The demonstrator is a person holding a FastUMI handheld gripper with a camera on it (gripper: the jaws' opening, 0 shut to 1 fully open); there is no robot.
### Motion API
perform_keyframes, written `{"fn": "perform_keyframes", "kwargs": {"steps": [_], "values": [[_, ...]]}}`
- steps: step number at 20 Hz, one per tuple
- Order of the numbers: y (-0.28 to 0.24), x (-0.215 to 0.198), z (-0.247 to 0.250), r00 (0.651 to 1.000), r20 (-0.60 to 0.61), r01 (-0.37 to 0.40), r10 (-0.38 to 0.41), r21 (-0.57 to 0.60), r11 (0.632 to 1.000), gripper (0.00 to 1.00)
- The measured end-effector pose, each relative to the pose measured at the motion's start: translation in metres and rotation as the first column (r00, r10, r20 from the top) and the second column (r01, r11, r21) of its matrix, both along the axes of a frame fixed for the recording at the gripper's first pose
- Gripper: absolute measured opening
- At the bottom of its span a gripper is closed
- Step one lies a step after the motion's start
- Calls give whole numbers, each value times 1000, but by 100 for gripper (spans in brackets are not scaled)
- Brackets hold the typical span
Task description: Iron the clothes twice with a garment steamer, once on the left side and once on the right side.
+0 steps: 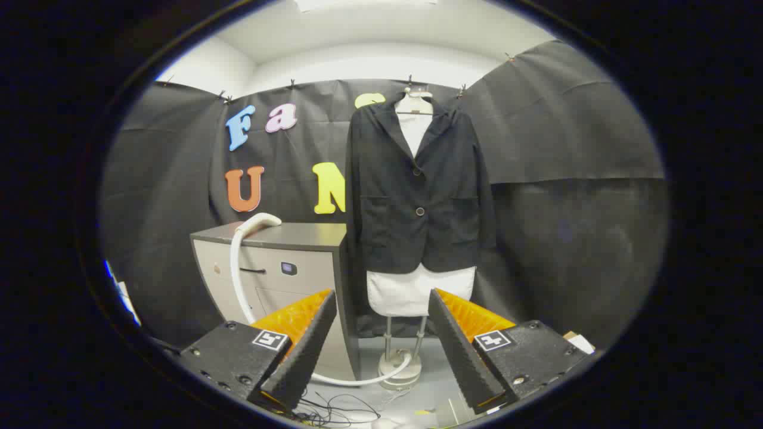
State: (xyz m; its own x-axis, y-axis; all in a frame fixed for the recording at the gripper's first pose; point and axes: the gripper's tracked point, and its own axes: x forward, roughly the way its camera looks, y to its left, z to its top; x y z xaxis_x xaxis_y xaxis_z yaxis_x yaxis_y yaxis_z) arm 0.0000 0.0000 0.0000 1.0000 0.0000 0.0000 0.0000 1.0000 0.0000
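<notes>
- Fingers [310, 339] of the gripper [381, 348]: two, black with orange backs, spread apart, holding nothing.
- One white steamer head [259, 221] with one white ribbed hose [237, 280] lies on one grey cabinet [280, 262], beyond the left finger.
- One black two-button jacket [417, 190] over one white shirt [411, 292] hangs on one stand [399, 363], beyond the gap.
- Risk: hose runs down to the stand base; lifting the head could, in my judgement, tug it or snag the loose cables [340, 411].
</notes>
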Motion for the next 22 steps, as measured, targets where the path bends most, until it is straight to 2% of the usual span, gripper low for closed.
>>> {"fn": "perform_keyframes", "kwargs": {"steps": [15, 22], "values": [[16, -3, 0, 1000, -11, 19, -18, 16, 1000, 99], [37, 9, 23, 1000, -14, 27, -27, 23, 999, 98]]}}
